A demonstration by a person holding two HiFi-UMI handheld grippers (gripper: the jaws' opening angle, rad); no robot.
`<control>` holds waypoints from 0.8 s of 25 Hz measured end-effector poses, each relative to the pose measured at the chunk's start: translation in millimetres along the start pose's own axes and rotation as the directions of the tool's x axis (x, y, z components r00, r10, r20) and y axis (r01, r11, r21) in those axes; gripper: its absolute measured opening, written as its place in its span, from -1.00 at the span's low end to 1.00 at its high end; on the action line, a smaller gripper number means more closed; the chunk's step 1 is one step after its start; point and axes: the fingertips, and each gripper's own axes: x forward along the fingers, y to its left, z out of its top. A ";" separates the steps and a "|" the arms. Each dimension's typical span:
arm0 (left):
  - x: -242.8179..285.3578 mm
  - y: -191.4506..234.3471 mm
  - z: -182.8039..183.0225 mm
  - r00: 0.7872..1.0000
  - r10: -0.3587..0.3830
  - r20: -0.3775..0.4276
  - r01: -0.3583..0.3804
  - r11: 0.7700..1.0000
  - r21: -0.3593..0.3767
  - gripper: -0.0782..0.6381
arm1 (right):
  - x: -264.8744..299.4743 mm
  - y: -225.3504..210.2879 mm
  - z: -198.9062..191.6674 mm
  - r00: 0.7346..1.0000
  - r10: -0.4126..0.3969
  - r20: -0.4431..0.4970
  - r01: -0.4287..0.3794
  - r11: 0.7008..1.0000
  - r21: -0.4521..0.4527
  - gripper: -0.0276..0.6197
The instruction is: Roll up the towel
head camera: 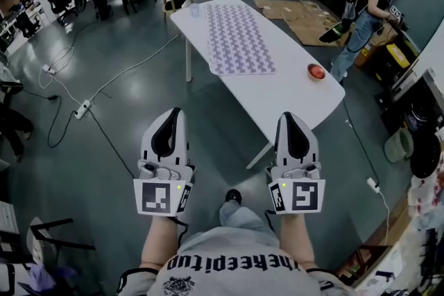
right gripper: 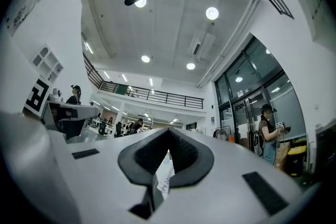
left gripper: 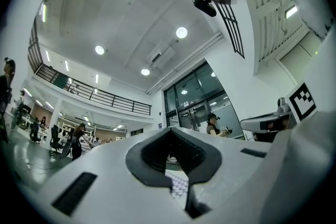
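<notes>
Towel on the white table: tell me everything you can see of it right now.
The towel is a rectangle of soft-looking cloth with a fine lilac-and-white repeating pattern. It lies flat and fully unrolled on the white table, its long sides along the table's length, on the far half. Nothing rests on it or holds it.

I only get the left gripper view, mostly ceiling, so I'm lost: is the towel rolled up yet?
Observer: No, the towel lies flat and unrolled on the white table.
Operator: Anything else on that table?
Observer: A small red thing sits by the right edge, apart from the towel.
Operator: And the right gripper?
Observer: The right gripper is shut and empty, at the table's near end, well short of the towel.
</notes>
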 end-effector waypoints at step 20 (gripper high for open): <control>178.7 23.2 -64.6 1.000 0.007 0.019 -0.007 1.000 0.004 -0.77 | 165.8 -79.2 -53.5 0.998 0.063 0.003 -0.063 0.998 -0.013 -0.91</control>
